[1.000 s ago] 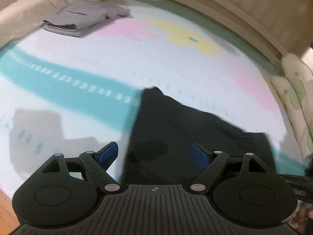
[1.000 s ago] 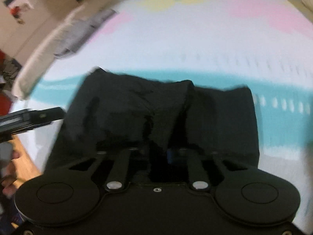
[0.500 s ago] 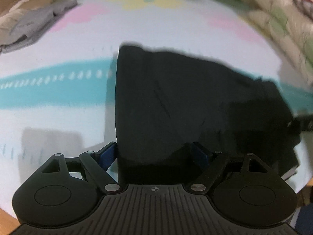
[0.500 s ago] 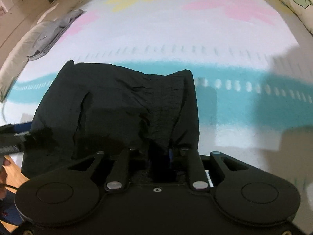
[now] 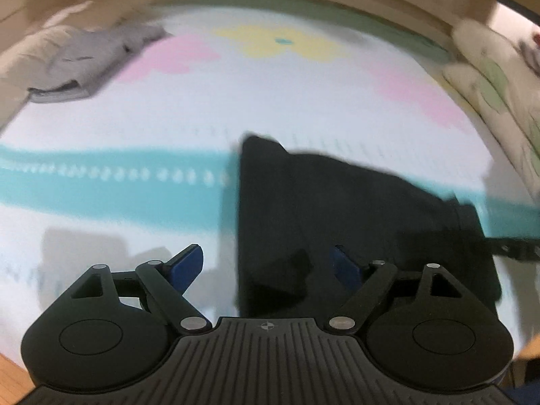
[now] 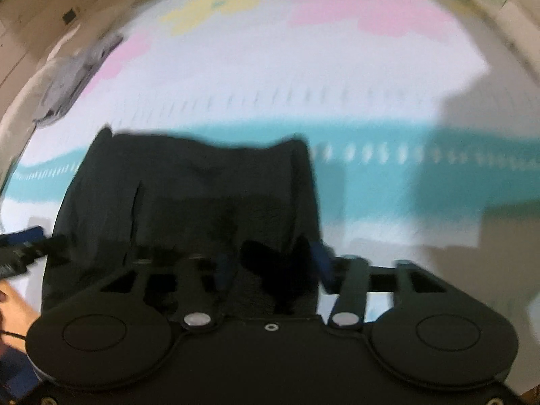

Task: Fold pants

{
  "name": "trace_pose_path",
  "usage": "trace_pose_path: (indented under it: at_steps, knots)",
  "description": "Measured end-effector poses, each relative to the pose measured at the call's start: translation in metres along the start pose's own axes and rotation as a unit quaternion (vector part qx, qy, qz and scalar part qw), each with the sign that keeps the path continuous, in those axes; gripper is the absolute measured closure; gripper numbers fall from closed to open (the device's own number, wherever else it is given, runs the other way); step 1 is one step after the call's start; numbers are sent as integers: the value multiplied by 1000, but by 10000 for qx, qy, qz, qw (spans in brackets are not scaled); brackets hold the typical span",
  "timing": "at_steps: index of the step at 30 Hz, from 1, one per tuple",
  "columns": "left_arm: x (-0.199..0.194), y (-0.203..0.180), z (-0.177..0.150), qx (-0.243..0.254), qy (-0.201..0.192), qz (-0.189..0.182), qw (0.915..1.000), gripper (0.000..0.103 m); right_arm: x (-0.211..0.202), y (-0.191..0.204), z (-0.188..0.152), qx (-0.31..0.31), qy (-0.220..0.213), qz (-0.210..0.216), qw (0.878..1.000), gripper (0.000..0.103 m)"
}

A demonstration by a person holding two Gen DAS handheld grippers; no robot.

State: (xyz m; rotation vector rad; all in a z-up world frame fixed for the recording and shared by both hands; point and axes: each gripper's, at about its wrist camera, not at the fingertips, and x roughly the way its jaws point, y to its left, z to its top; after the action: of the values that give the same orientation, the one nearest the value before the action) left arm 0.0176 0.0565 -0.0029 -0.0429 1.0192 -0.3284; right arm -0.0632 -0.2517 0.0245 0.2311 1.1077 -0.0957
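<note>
Black pants (image 5: pixel 337 209) lie folded into a rough rectangle on the patterned bed sheet (image 5: pixel 270 101). My left gripper (image 5: pixel 265 263) hovers open over the near left edge of the pants, its left finger over bare sheet and its right finger over black cloth. My right gripper (image 6: pixel 271 263) is over the pants (image 6: pixel 202 195) at their near right corner. Its jaws are opening, with loose black fabric lying between them and the pads not pressing on it. Each gripper's tip shows in the other's view: the right gripper (image 5: pixel 513 249) and the left gripper (image 6: pixel 23 249).
A folded grey garment (image 5: pixel 81 64) lies at the far left of the bed, also visible from the right wrist (image 6: pixel 67 84). Leaf-print pillows (image 5: pixel 489 84) line the right side. Wooden floor (image 5: pixel 10 378) shows past the near edge. A person's hand (image 6: pixel 10 303) is at the lower left.
My right gripper's jaws have spread apart and let go of the bunched black fabric. My left gripper has shifted left, so the pants' left edge now lies between its fingers.
</note>
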Motion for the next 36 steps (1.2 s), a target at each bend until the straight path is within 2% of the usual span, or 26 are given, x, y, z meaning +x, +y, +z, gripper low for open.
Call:
trace_pose_path:
  at_steps: [3, 6, 10, 15, 18, 21, 25, 27, 29, 32, 36]
  knots:
    - [16, 3, 18, -175, 43, 284, 9994, 21, -8, 3, 4, -54, -487, 27, 9988, 33]
    - [39, 3, 30, -342, 187, 281, 9988, 21, -2, 12, 9, -201, -646, 263, 9974, 33]
    - [65, 5, 38, -385, 351, 357, 9980, 21, 19, 28, 15, -443, -526, 285, 9972, 34]
    - [85, 13, 33, -395, 619, 605, 9955, 20, 47, 26, 21, -439, -234, -101, 9987, 34]
    - [82, 8, 31, -147, 502, 669, 9964, 21, 56, 13, 23, -211, -50, -151, 9997, 34]
    - [65, 10, 32, -220, 324, 578, 9976, 21, 53, 5, 24, 61, -16, -5, 10000, 34]
    - [28, 7, 27, -181, -22, 206, 9996, 21, 39, 0, 21, 159, -150, 187, 9996, 32]
    - [11, -1, 21, 67, -92, -16, 9999, 21, 31, -4, 19, 231, -176, 367, 9989, 25]
    - [1, -8, 10, 260, -49, -206, 9994, 21, 26, -9, 15, 253, -143, 474, 9985, 22]
    - [2, -16, -8, 375, 218, -339, 9985, 21, 23, -14, 9, 257, -35, 560, 9981, 20]
    - [15, -26, -34, 763, 576, -137, 9953, 20, 25, -17, -4, 166, 166, 548, 9982, 18]
